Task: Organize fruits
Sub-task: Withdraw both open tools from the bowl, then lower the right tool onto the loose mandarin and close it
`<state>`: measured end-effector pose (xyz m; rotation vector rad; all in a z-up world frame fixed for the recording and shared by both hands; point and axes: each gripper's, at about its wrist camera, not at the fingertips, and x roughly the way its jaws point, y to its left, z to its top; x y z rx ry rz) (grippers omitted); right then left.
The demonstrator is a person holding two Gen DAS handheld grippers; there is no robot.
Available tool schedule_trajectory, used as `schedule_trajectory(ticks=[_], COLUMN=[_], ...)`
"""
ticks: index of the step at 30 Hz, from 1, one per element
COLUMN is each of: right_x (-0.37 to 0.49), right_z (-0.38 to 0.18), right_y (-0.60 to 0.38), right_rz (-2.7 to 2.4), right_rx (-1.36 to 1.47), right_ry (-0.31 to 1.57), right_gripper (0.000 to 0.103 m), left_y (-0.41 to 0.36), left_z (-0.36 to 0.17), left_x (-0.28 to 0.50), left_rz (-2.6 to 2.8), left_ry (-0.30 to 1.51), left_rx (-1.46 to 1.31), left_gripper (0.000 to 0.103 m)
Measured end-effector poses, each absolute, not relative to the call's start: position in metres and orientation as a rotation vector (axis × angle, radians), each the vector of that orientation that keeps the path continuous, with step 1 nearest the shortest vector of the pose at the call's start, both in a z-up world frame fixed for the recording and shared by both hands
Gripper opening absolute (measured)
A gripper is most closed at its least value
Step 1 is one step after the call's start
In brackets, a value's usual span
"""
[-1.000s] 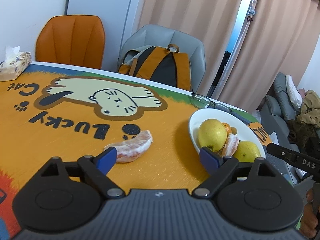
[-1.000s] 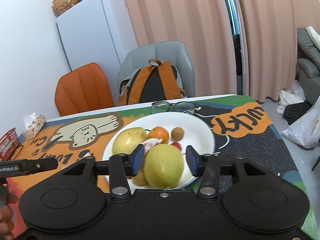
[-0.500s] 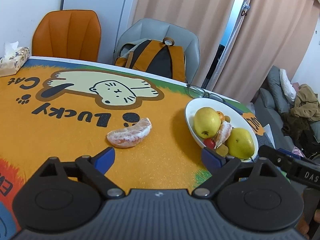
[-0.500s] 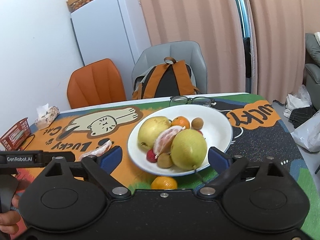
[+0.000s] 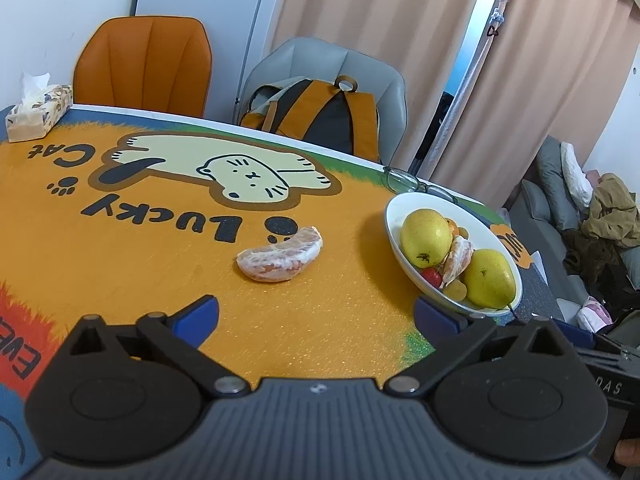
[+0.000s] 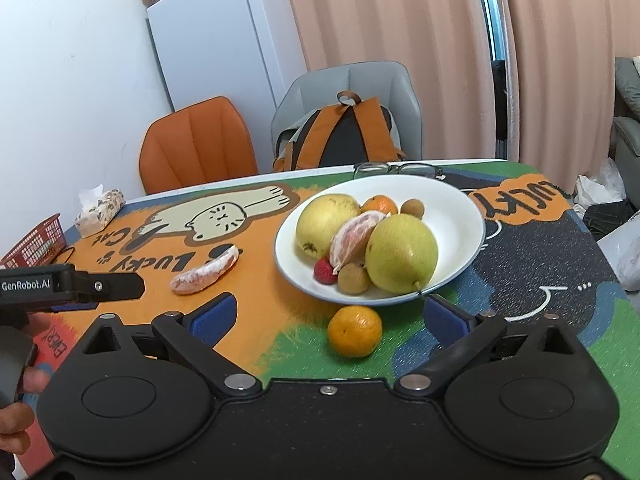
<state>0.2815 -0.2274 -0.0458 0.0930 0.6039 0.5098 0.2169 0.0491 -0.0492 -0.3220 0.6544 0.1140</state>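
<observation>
1. The right gripper (image 6: 328,314) is spreading wide with nothing held; the small orange (image 6: 354,330) on the table just ahead of it could roll off if nudged.
2. The left gripper (image 5: 316,316), also opening and empty, faces the peeled segment (image 5: 280,255); a hard squeeze could crush it.
3. The bowl (image 6: 460,216) is crowded; another fruit could knock the pear (image 6: 401,253) out.

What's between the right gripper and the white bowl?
A small orange sits on the mat between the right gripper, whose jaws are opening, and the bowl. The right wrist view shows it.
</observation>
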Motion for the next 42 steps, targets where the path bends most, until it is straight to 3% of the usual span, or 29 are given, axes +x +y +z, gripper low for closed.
schedule_trajectory(ticks=[25, 37, 42], right_x=[0.287, 0.305, 0.312], right_z=[-0.076, -0.088, -0.094], right_y=[-0.213, -0.205, -0.202], right_rz=[0.462, 0.462, 0.434], right_rx=[0.061, 0.066, 0.046], right_ry=[0.667, 0.700, 0.704], right_gripper=[0.101, 0.077, 0.040], left_y=[0.066, 0.074, 0.076], left_z=[-0.070, -0.079, -0.080], left_x=[0.221, 0.232, 0.239], left_rz=[0.096, 0.147, 0.169], left_ry=[0.687, 0.684, 0.693], left_rx=[-0.341, -0.328, -0.317], left_gripper=[0.103, 0.102, 0.101])
